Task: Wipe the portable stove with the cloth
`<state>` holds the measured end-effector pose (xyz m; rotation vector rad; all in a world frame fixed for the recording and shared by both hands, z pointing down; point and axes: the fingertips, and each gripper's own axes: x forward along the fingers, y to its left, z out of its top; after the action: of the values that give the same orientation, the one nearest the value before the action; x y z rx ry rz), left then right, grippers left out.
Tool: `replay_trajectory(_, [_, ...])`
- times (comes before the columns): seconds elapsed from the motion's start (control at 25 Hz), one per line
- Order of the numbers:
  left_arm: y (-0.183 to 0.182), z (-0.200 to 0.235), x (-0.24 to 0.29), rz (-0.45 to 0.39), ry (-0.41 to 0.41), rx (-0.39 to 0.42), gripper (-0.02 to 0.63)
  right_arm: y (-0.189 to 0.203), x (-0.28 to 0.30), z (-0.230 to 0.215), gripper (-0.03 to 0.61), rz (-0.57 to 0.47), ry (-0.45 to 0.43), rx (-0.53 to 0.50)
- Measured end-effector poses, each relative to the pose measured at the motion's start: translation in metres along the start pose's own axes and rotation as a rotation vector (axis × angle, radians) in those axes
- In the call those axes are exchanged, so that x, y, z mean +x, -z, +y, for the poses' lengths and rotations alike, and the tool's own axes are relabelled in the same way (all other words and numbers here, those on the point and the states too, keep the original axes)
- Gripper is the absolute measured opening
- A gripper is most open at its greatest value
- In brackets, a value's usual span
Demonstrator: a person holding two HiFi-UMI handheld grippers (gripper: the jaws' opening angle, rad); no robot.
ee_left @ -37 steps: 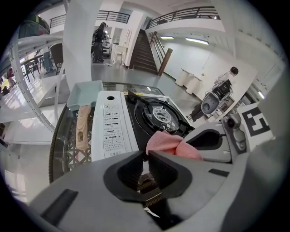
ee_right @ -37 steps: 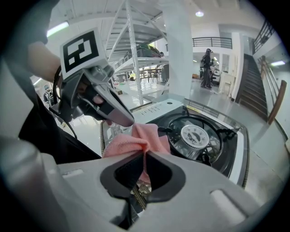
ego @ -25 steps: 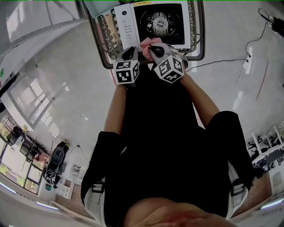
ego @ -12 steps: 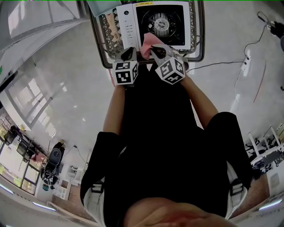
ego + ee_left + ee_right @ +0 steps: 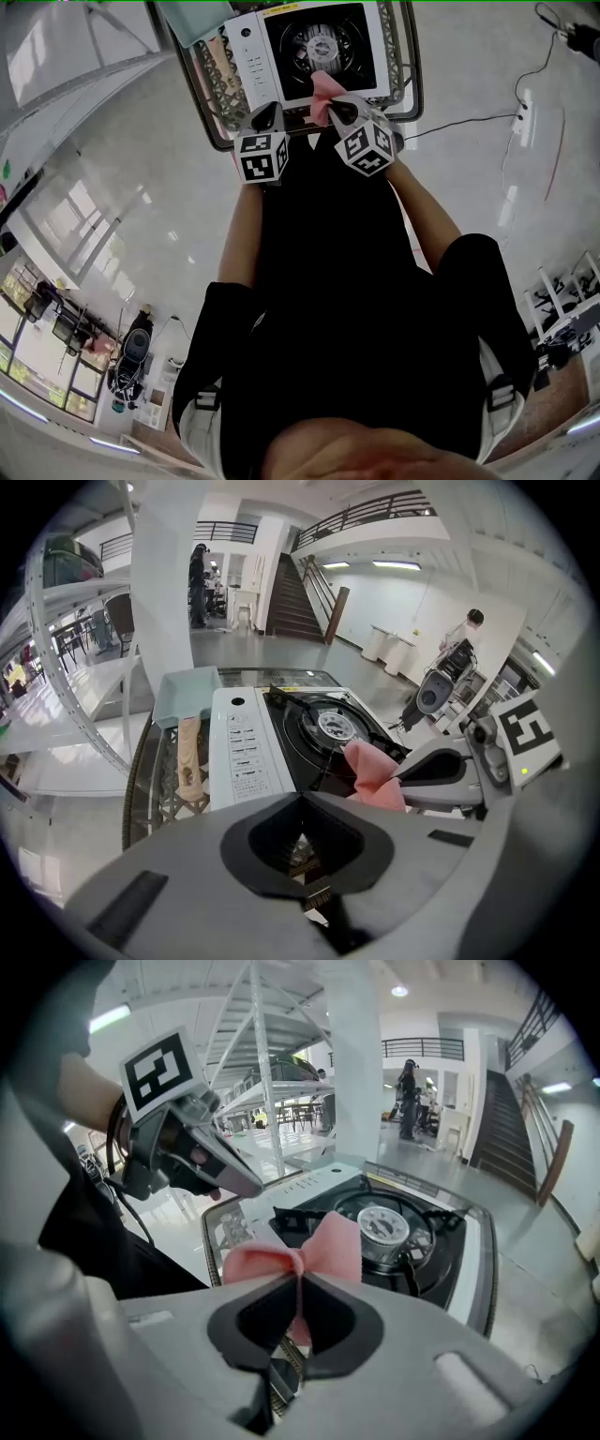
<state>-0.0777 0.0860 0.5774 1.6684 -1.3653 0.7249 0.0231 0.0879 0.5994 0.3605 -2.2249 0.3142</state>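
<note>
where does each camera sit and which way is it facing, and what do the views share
Head view: on the person's head, facing steeply down at the white portable stove with black burner top; shows black-clad torso, forearms, left gripper, right gripper.
Left gripper view: rides the left gripper, facing the stove along shut, empty fingers; right gripper at right.
Right gripper view: rides the right gripper, facing the stove; fingers pinch the pink cloth; left gripper upper left.
Shared: all three show stove and cloth.
</note>
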Motion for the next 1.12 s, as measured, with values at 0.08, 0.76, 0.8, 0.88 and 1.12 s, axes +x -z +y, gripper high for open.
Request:
replay_trajectory(0.08, [-0.001, -0.004, 0.001, 0.004, 0.003, 0.012, 0.0, 0.007, -0.001, -0.004, 0.017, 0.009, 0.009, 0.012])
replay_trajectory(0.76, [-0.016, -0.043, 0.023, 0.017, 0.039, 0.073, 0.0, 0.043, -0.026, -0.039, 0.017, 0.015, 0.089, 0.092])
replay_trajectory(0.8, [-0.017, -0.045, 0.025, 0.019, 0.043, 0.079, 0.0, 0.046, -0.028, -0.042, 0.017, 0.016, 0.096, 0.098])
replay_trajectory(0.88, [-0.019, -0.05, 0.029, 0.024, 0.048, 0.088, 0.0, 0.052, -0.032, -0.047, 0.017, 0.017, 0.111, 0.11])
replay_trajectory(1.12, [-0.026, -0.063, 0.035, 0.024, 0.053, 0.105, 0.0, 0.064, -0.043, -0.06, 0.017, 0.017, 0.138, 0.128])
